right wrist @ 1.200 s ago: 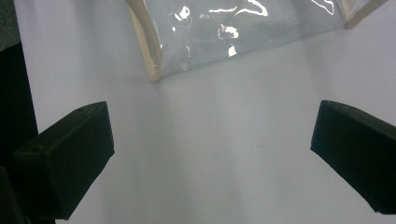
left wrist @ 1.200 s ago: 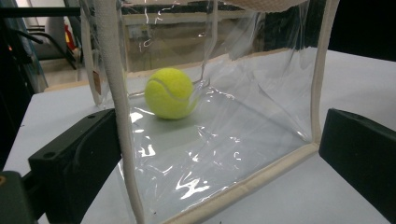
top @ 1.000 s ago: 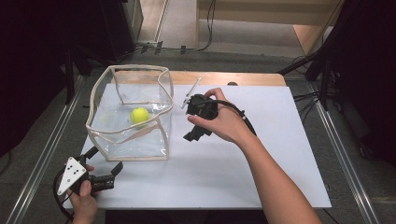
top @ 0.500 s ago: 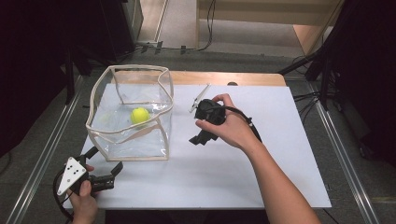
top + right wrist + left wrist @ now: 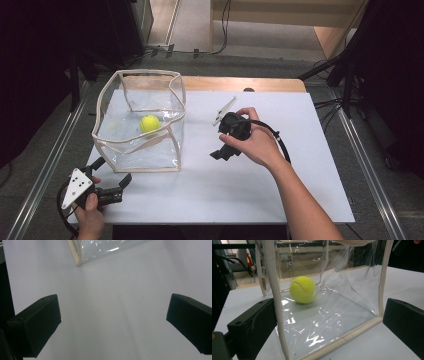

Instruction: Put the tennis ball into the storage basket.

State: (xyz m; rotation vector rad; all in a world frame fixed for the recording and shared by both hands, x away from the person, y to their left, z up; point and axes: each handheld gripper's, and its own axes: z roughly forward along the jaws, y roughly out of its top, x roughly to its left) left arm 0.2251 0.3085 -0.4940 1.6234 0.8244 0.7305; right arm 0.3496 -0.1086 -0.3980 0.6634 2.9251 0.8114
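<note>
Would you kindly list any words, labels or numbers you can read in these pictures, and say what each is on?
None can be read.
Ball: a pale seam, no print showing.
Clear bag: plain, with unmarked cream trim.
Left tongs: grey plate bears dots, no letters.
Right tongs: plain black.
</note>
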